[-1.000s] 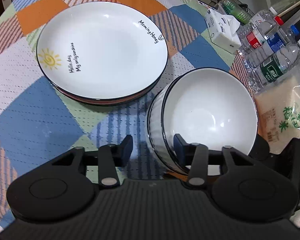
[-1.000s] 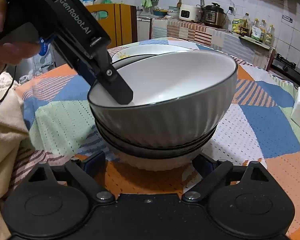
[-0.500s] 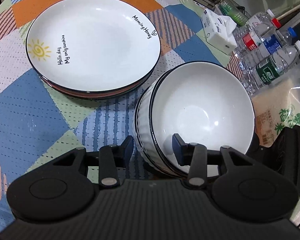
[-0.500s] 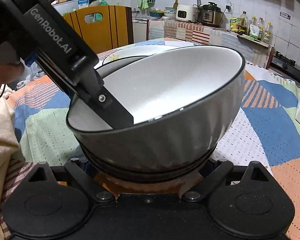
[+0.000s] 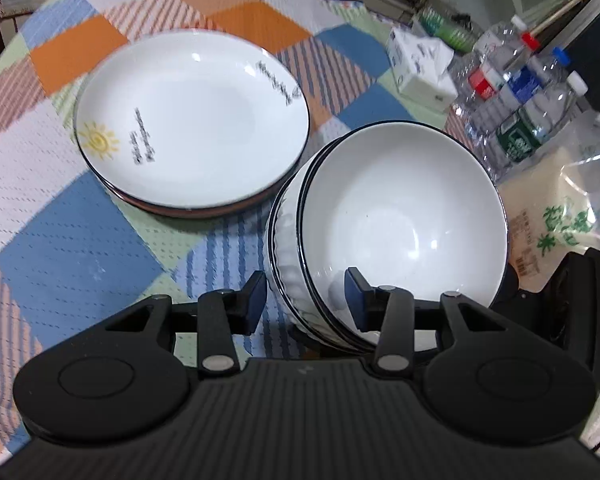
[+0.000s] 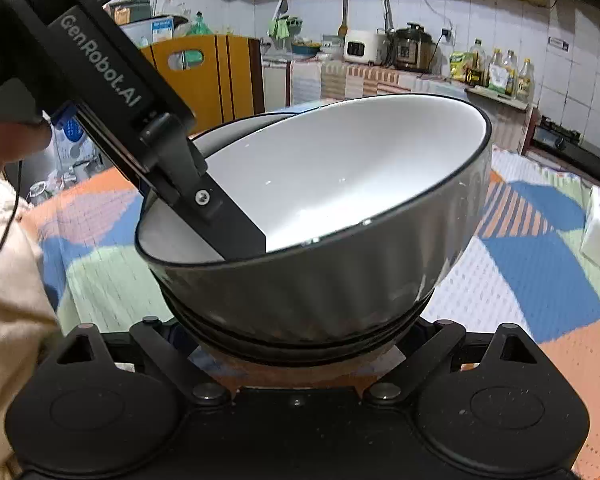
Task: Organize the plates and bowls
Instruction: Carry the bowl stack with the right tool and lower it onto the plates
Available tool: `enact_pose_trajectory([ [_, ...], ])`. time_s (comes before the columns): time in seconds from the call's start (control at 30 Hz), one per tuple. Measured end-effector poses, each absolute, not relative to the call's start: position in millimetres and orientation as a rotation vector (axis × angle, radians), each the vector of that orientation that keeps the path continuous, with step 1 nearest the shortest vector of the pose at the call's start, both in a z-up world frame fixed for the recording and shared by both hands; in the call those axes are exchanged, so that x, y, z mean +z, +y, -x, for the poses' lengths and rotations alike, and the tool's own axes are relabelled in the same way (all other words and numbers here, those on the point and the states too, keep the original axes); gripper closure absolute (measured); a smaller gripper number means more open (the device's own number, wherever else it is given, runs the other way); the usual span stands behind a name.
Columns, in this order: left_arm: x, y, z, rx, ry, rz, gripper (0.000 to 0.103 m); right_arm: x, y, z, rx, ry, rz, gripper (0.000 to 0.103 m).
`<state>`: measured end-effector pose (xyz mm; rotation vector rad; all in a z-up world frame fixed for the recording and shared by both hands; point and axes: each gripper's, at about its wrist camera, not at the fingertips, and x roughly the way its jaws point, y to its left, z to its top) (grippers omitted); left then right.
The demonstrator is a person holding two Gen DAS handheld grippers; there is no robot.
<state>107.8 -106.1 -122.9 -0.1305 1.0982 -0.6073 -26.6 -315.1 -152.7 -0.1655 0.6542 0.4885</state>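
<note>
Left wrist view first: we see our left gripper (image 5: 306, 294) with its jaws straddling the near wall of the bowls (image 5: 404, 220), one finger inside the top bowl, the other outside, and a clear gap between the outer finger and the ribbed wall, so nothing is pinched. The bowls are nested and tipped, the mouth leaning toward us. Just beside them to the left sits a stack of plates (image 5: 192, 120), the top one printed with a yellow sun and lettering, lying flat on the checked cloth (image 5: 72, 240) near the middle of the table. Only this view gives us the table's right edge: a tissue box (image 5: 420, 64), water bottles (image 5: 516, 108) and a plastic bag (image 5: 560, 216).

Over to the right wrist view: the bowls (image 6: 320, 240) fill the frame, tilted. The right gripper (image 6: 300, 344) has its fingers spread wide, low on either side of the stack's base; whether they touch it we cannot tell. Here we get the left gripper (image 6: 236, 240) from outside, its inner finger lying down the bowl's wall. A plate rim (image 6: 256, 120) peeks behind. This view alone shows the kitchen counter (image 6: 400, 76) and a yellow chair (image 6: 216, 68) beyond the table.
</note>
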Motion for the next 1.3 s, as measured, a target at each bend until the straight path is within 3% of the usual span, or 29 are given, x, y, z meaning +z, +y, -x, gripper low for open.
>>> enact_pose_trajectory([
  [0.8, -60, -58, -170, -0.575, 1.039, 0.116, 0.063, -101, -281, -25, 0.489, 0.558, 0.184, 0.007],
  [1.3, -84, -58, -242, -0.574, 1.073, 0.11, 0.063, -112, -277, -84, 0.465, 0.612, 0.164, 0.007],
])
